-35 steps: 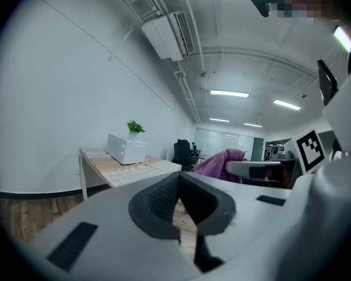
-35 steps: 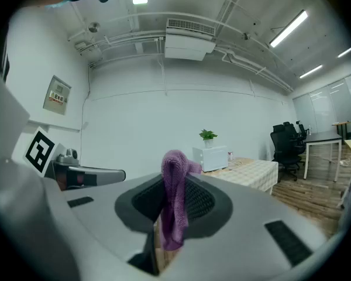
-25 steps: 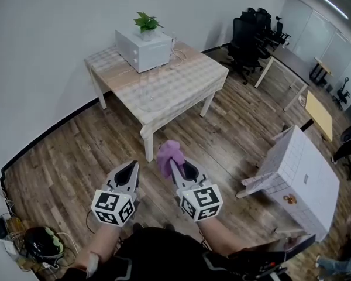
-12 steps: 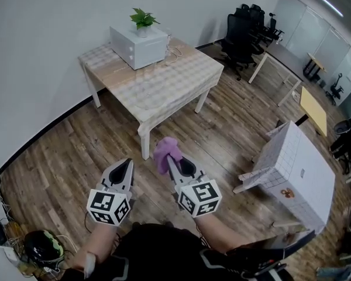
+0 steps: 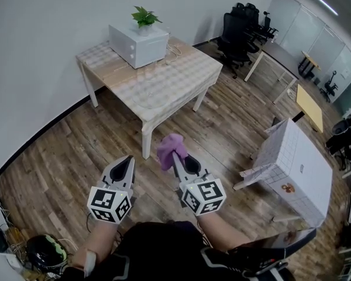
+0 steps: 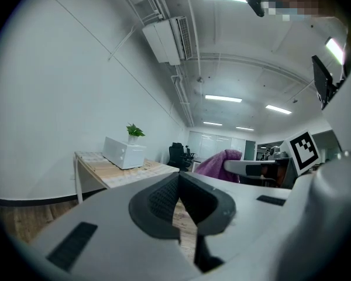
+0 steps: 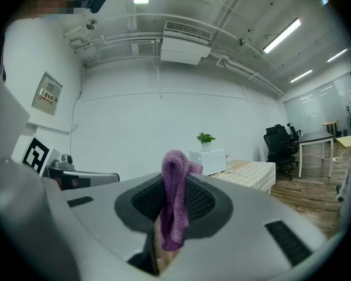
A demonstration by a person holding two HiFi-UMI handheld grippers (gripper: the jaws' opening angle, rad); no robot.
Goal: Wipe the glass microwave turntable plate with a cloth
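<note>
A person stands on a wood floor [image 5: 58, 157], well apart from a table [image 5: 187, 69], with a gripper in each hand; the left gripper [image 5: 128, 159] has its jaws pressed together with nothing between them, as its own view [image 6: 178, 183] confirms; the right gripper [image 5: 175, 155] is clamped on a purple cloth [image 5: 169, 146], which bunches above the jaw tips and hangs down between them in the right gripper view [image 7: 175, 186]; the glass plate [image 5: 145, 95] is only faintly visible, lying on the table's near part, far from both grippers; a white microwave [image 5: 137, 43] sits at the table's far end with a small plant [image 5: 144, 16] on top; office chairs [image 5: 237, 31] stand beyond the table.
</note>
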